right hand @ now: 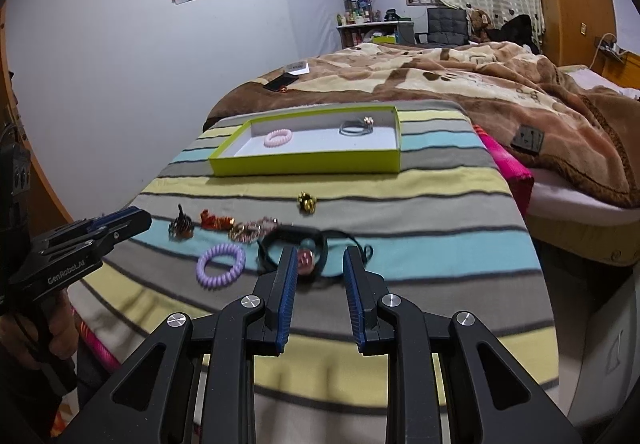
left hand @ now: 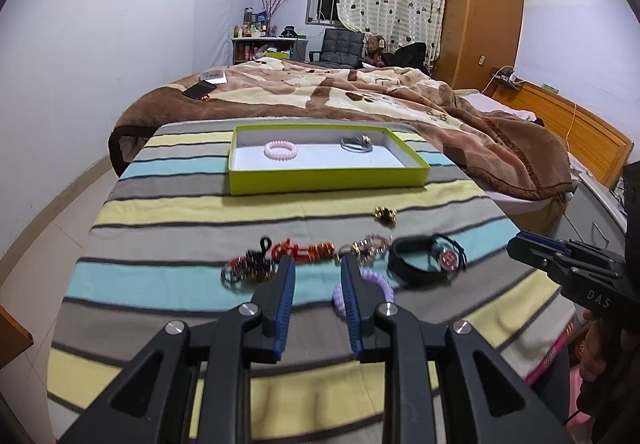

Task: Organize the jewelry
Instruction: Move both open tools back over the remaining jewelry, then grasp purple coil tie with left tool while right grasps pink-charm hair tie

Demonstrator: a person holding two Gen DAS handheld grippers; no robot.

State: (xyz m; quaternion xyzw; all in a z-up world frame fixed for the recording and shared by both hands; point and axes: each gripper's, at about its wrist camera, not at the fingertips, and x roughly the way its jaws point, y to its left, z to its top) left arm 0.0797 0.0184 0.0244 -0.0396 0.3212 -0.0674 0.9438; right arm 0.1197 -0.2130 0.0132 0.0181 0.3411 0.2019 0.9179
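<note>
On the striped blanket (left hand: 168,211), the left tool (left hand: 318,264) hangs with its jaws parted around nothing, above the row of jewelry; its right finger hides part of the purple coil hair tie (left hand: 378,282), which the right wrist view shows whole. The right tool (right hand: 320,256), likewise agape and empty, hovers over the black band (right hand: 294,240). Beyond, the green tray (left hand: 328,179) holds a pink coil tie (left hand: 281,150) and a silver bracelet (left hand: 357,143).

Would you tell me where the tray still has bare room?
In the tray, the white floor between the pink coil and the silver bangle is bare, as is the near strip. The row beside the purple coil is crowded.
</note>
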